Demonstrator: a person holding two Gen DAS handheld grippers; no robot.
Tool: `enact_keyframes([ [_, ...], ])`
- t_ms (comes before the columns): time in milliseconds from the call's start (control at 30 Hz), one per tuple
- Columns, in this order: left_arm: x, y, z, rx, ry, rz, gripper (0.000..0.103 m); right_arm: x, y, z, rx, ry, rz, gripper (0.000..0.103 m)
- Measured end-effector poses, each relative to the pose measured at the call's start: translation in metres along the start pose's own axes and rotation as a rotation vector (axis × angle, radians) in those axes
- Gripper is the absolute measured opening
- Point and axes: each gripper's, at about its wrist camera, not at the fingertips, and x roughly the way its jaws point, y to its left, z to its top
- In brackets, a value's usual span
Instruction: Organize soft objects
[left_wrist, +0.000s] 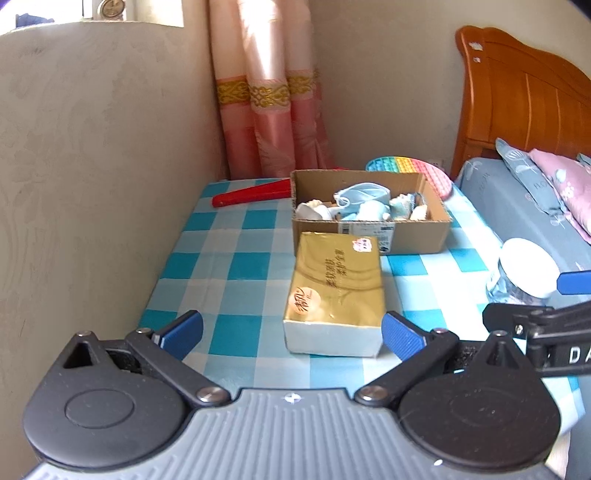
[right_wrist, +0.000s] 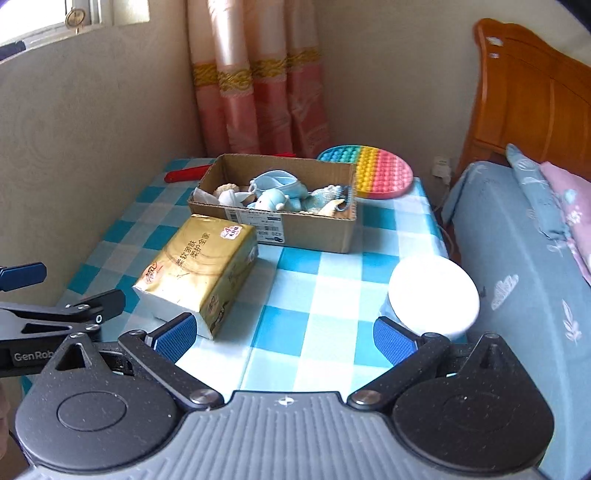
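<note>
A cardboard box (left_wrist: 413, 236) (right_wrist: 317, 236) sits at the back of the checked table and holds several soft things, among them a pale blue face mask (left_wrist: 360, 195) (right_wrist: 275, 182) and small plush toys. In front of it lies a gold tissue pack (left_wrist: 334, 291) (right_wrist: 201, 273). My left gripper (left_wrist: 291, 334) is open and hangs just before the pack, nothing between its fingers. My right gripper (right_wrist: 284, 334) is open too, over bare tablecloth between the tissue pack and a white-lidded jar (left_wrist: 526, 269) (right_wrist: 434, 297).
A rainbow pop-it mat (left_wrist: 413, 171) (right_wrist: 373, 171) lies behind the box, a red folded fan (left_wrist: 251, 195) (right_wrist: 184, 173) at the back left. A wall runs along the left, a pink curtain (left_wrist: 273, 110) behind, a bed (right_wrist: 524, 266) on the right.
</note>
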Motion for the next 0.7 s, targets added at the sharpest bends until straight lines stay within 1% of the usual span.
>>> enact_keyframes([
  [67, -0.003, -0.003, -0.001, 0.011, 0.003, -0.007, 0.102, -0.007, 0.0, -0.005, 0.026, -0.017, -0.019, 0.103],
  [167, -0.008, -0.004, 0.0, 0.015, 0.005, -0.024, 0.102, -0.014, -0.003, -0.005, 0.067, -0.032, -0.013, 0.103],
  [300, -0.013, -0.005, 0.003, 0.006, 0.001, -0.034, 0.102, -0.018, -0.004, -0.005, 0.08, -0.048, -0.044, 0.103],
  [700, -0.019, -0.004, 0.005, -0.006, -0.007, -0.03, 0.102, -0.022, -0.004, -0.005, 0.092, -0.055, -0.03, 0.103],
])
